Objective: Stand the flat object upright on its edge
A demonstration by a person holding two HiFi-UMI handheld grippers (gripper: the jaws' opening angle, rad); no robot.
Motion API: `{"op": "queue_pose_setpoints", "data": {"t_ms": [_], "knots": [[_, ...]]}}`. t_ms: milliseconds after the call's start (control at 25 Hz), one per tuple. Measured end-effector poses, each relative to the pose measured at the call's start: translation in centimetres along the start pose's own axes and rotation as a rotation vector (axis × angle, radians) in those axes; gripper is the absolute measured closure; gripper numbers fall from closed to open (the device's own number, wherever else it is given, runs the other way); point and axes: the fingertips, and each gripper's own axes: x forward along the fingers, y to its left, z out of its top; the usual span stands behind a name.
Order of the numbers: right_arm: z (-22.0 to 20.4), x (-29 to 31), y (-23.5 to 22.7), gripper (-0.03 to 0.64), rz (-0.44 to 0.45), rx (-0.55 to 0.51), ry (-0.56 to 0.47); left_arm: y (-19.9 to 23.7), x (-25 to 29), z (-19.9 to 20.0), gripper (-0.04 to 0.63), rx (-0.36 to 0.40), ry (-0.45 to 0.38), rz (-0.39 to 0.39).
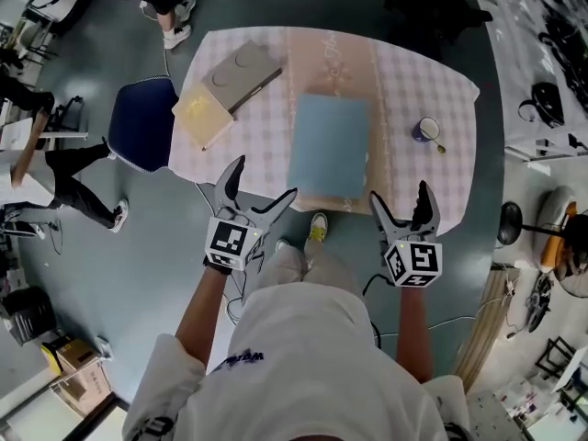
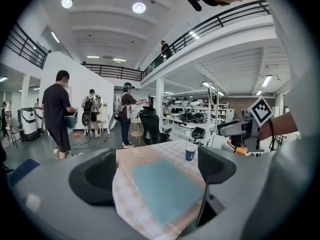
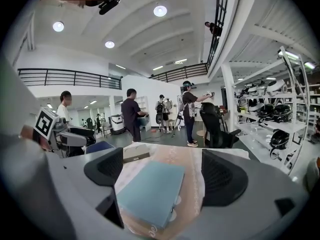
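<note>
Blue flat panel (image 1: 329, 150) lay flat on the table (image 1: 413, 76), close to its front edge, not yet raised.
It sat roughly between the two tools, probably so each could take a side edge and tip it up. Left gripper (image 1: 266, 177) and right gripper (image 1: 398, 191) hovered just off the table's near edge, both with jaws spread wide, holding and touching nothing.

Left tongs (image 1: 258, 194), right tongs (image 1: 402, 208): both agape, empty.
</note>
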Motion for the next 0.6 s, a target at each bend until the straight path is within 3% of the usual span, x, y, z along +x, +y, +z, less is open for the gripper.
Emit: {"op": "queue_pose_setpoints", "data": {"t_ms": [280,600], "knots": [[-1.0,6.4,-2.3,0.143,0.004,0.034,0.044,4.7,5.0,-1.7,0.100,-0.096,0.011,0.018],[-4.3,11.3,-4.6,0.150,-0.018,0.083,0.164,7.8,9.6,-7.3,0.100,-0.194,0.129,-0.015]]}}
